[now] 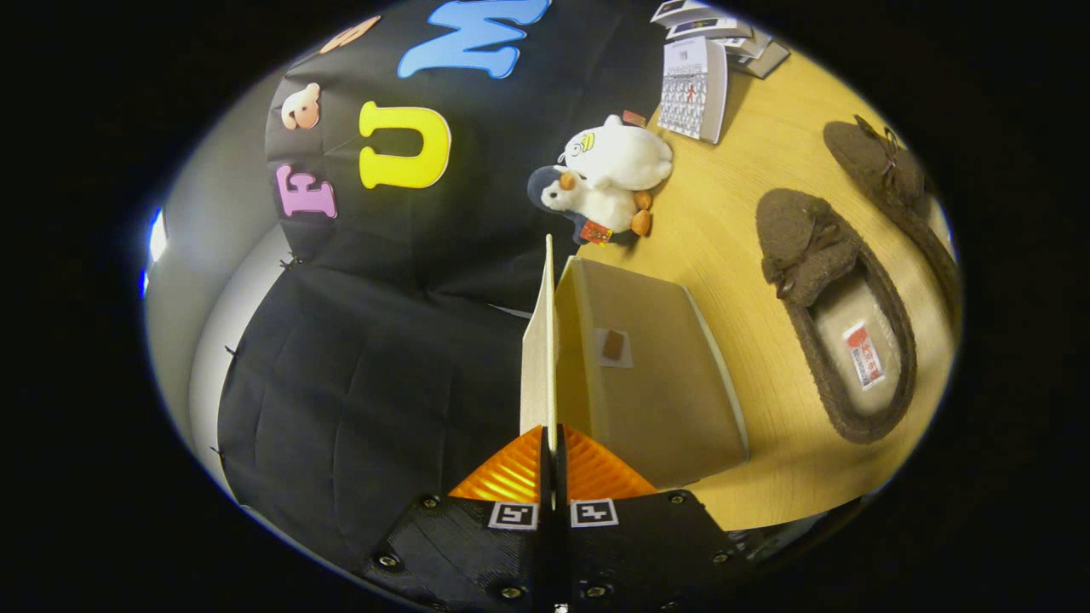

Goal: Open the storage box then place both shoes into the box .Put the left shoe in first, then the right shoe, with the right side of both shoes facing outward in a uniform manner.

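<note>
My gripper (551, 447) is shut on the thin edge of the storage box lid (539, 340), both orange fingers (511, 472) pressing it from either side. The lid stands up on edge, lifted away from the pale cardboard box (647, 375), whose inside shows just to the right of the fingers. Two brown fuzzy slippers lie on the wooden table beyond the box. The nearer slipper (839, 323) shows its white insole with a label. The farther slipper (894, 183) lies past it, toe bow visible.
Two white plush toys (609, 179) sit on the table (741, 170) beyond the box, against the black cloth wall. A desk calendar (694, 85) and some cards (732, 34) stand farther back.
</note>
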`<action>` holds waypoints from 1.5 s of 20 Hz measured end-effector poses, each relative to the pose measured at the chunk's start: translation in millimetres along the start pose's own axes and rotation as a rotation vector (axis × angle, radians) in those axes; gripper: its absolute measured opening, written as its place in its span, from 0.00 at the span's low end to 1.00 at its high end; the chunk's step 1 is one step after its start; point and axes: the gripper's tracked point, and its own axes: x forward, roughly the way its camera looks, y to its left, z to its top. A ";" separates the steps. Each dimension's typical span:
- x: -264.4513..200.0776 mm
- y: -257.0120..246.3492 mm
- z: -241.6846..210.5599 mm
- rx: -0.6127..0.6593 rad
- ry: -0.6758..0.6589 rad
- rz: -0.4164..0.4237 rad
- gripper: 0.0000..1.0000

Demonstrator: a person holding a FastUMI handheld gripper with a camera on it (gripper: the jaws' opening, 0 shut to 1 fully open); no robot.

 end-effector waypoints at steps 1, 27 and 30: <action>-1.0 11.8 0.3 -0.019 -0.001 0.005 0.00; 112.4 200.6 -100.2 -0.427 0.109 0.024 0.02; 118.4 208.0 -110.0 -0.567 0.122 0.015 0.11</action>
